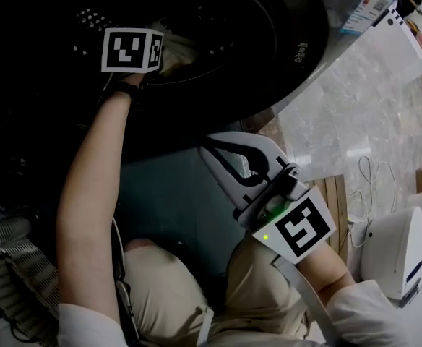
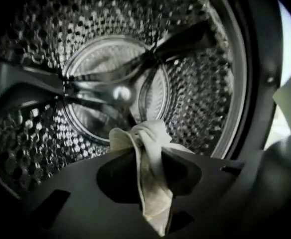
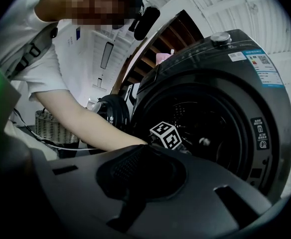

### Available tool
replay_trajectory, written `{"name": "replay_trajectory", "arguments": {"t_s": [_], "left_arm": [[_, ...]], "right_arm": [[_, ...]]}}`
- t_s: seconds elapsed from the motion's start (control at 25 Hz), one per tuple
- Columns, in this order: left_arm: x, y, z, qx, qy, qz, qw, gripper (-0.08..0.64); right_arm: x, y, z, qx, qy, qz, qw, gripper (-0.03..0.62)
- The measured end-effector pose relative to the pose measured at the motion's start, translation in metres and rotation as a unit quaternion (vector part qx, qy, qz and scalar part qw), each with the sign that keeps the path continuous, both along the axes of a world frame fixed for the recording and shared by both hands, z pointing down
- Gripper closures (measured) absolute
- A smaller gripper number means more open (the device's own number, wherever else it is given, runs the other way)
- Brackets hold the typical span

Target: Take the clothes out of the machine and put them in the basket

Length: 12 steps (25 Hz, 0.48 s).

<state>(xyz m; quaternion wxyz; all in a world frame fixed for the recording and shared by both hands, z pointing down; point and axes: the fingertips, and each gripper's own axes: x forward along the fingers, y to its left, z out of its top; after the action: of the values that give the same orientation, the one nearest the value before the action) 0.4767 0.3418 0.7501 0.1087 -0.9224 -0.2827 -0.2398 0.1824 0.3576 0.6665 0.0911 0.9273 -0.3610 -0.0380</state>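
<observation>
1. While it reaches through the mouth of the washing machine (image 3: 265, 98), the left hand-held gripper (image 2: 146, 133) has its jaws pinched on a pale cloth (image 2: 153, 183). The cloth bunches above the jaw tips and hangs down between the jaws.
2. Inside the machine, the perforated drum (image 2: 195, 93) lies open all round the cloth, and the round door rim (image 2: 237, 83) curves past on the right.
3. Outside the machine's front, the right hand-held gripper (image 3: 138, 151) points level at the opening, jaws pressed together on nothing.
4. The machine's door (image 3: 110, 111) stands swung open to the left of the opening, and a wicker basket (image 3: 51, 128) sits on the floor farther left of it.
5. Counted: two hand-held grippers, each with one marker cube; one cloth; one basket; one machine.
6. Two labels show on the machine's front: one at the top right (image 3: 257, 63) and one on the right edge (image 3: 259, 132). Their print is too small to read.
</observation>
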Motion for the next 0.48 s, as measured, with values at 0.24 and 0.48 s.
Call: {"name": "replay_trajectory", "arguments": {"t_s": [0.24,0.48], "left_arm": [[-0.035,-0.001,-0.03,-0.049,0.031,0.037,0.9976,0.445],[-0.067,-0.02,-0.068,-0.109,0.067,0.064,0.9898,0.446]], "right_arm": [[0.0,-0.028,0.001,-0.003,0.0,-0.02,1.0,0.578],[0.0,-0.052,0.002,-0.01,0.006,-0.033,0.999,0.578]]}}
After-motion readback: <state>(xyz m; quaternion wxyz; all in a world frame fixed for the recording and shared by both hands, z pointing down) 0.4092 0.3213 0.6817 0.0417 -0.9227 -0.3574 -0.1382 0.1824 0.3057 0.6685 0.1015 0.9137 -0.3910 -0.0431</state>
